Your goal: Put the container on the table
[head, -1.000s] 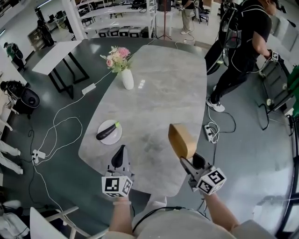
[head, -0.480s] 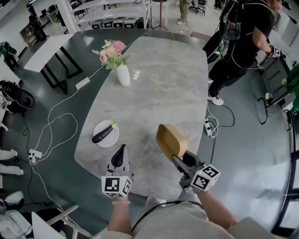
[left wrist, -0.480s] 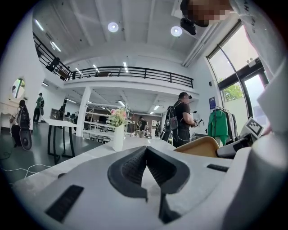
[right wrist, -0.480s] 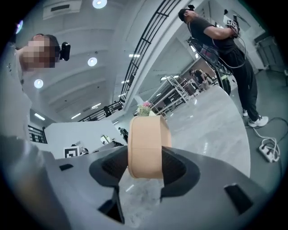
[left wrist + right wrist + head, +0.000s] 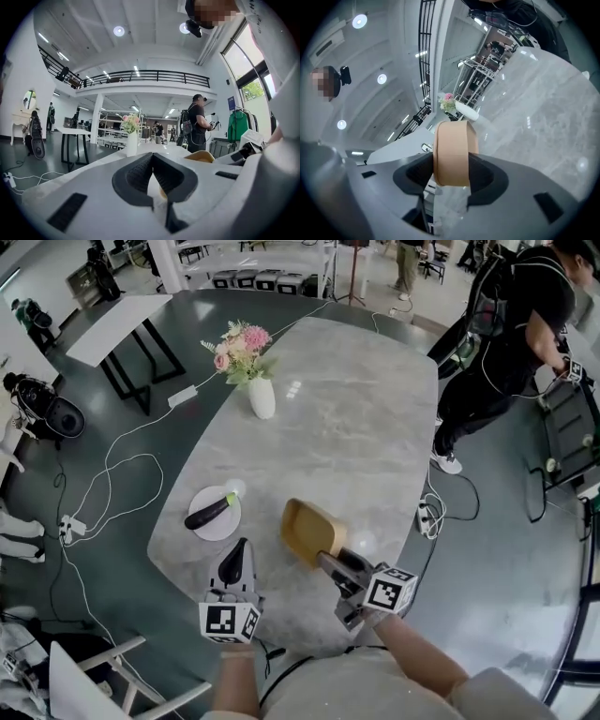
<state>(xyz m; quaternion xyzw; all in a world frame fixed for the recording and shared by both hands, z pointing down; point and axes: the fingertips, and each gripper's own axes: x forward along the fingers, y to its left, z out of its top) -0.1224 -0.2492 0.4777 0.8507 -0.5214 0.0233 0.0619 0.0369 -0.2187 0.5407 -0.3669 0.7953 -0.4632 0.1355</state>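
Observation:
The container [image 5: 311, 531] is a tan, shallow wooden dish. My right gripper [image 5: 325, 560] is shut on its near rim and holds it tilted just above the grey marble table [image 5: 347, 427], near the front edge. In the right gripper view the container [image 5: 451, 150] stands edge-on, clamped between both pads. My left gripper [image 5: 235, 562] hovers over the table's front left part, shut on nothing. In the left gripper view its pads [image 5: 138, 173] meet in front, and the container [image 5: 205, 156] shows to the right.
A white plate [image 5: 205, 526] bearing a dark eggplant [image 5: 210, 511] lies just beyond the left gripper. A white vase of pink flowers [image 5: 261, 396] stands at the far left of the table. A person in black [image 5: 506, 334] walks at the right; cables [image 5: 122, 474] cross the floor.
My right gripper has carried the container left and down toward the table and rolled it from upright to a flatter tilt. The left gripper has barely shifted.

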